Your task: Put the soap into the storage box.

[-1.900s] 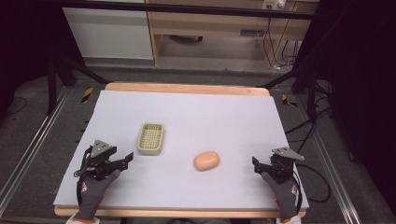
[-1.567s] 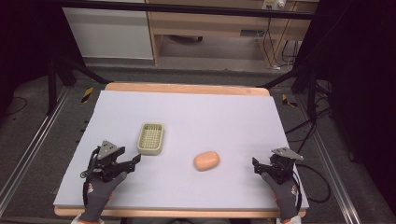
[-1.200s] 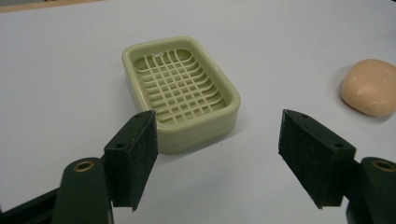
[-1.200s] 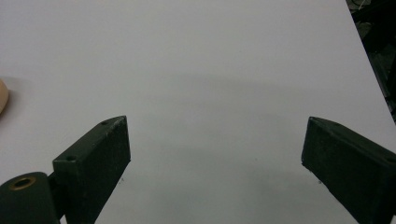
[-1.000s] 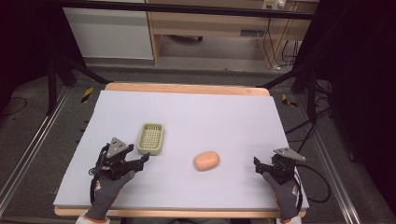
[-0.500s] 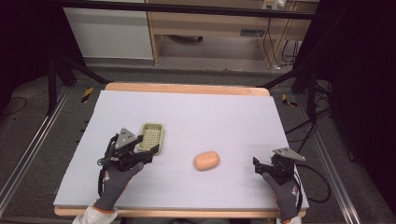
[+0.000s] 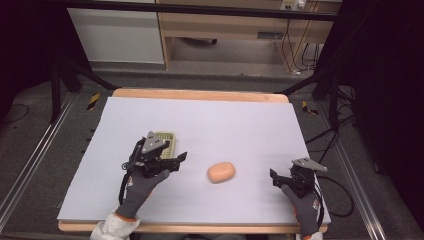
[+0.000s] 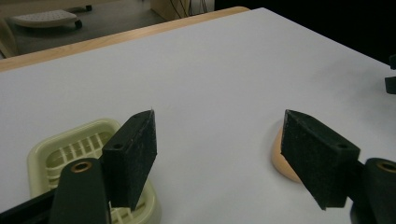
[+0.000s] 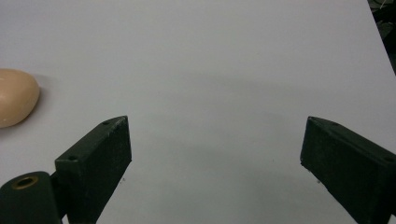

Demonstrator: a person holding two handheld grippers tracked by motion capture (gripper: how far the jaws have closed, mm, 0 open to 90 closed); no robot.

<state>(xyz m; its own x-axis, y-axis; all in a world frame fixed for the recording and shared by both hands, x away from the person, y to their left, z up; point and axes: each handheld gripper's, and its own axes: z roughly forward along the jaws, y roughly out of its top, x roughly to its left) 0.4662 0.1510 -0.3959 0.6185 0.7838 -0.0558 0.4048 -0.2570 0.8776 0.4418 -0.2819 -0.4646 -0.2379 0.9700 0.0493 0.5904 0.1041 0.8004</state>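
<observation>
Left hand-held gripper (image 7: pixel 167 159) has advanced from the lower left of the frame toward centre, jaws wide apart, now partly over the pale green tray (image 7: pixel 167 140) on the white surface (image 7: pixel 240 120). Orange oval object (image 7: pixel 221 172) unmoved, centre frame. Right hand-held gripper (image 7: pixel 282 176) unchanged at lower right, jaws spread wide, empty.

No text, label, brand, number or sign can be read on anything here.
</observation>
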